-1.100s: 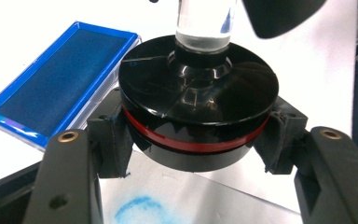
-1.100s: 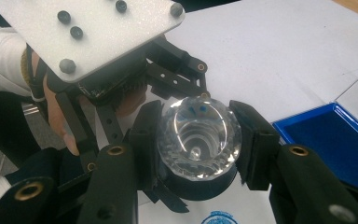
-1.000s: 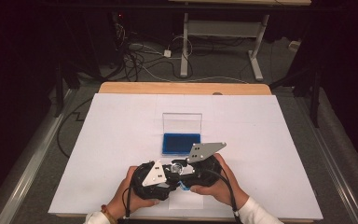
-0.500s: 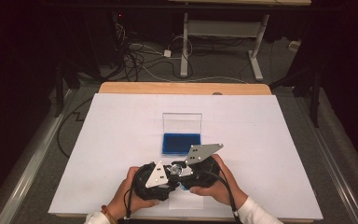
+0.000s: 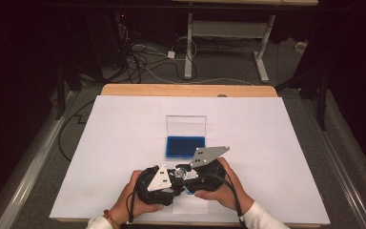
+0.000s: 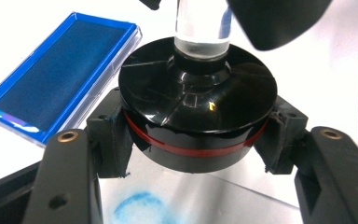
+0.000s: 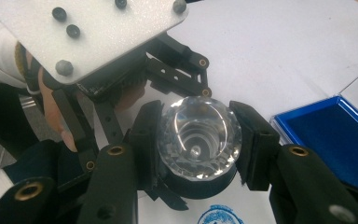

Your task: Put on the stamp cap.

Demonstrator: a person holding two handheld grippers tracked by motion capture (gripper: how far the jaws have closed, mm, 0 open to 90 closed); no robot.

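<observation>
At the table's near edge, two hands hold grippers together. The left gripper (image 6: 196,140) clamps the stamp's black round base (image 6: 198,112); the right gripper (image 7: 198,149) clamps its faceted clear knob (image 7: 198,140). Below lies what seems a blue stamped mark (image 7: 221,215). At 12 o'clock, near, sits an open blue ink pad (image 5: 185,146).

Light falls from above onto the white table (image 5: 124,157), which glows bright and even, while the floor and the room behind sink into near black. Shadows under the hands are short and soft. The high view is a little grainy. In the left gripper view the black stamp base (image 6: 200,107) carries small glints and the ink pad (image 6: 56,79) looks sharp. The faceted clear handle (image 7: 200,137) sparkles with glare
</observation>
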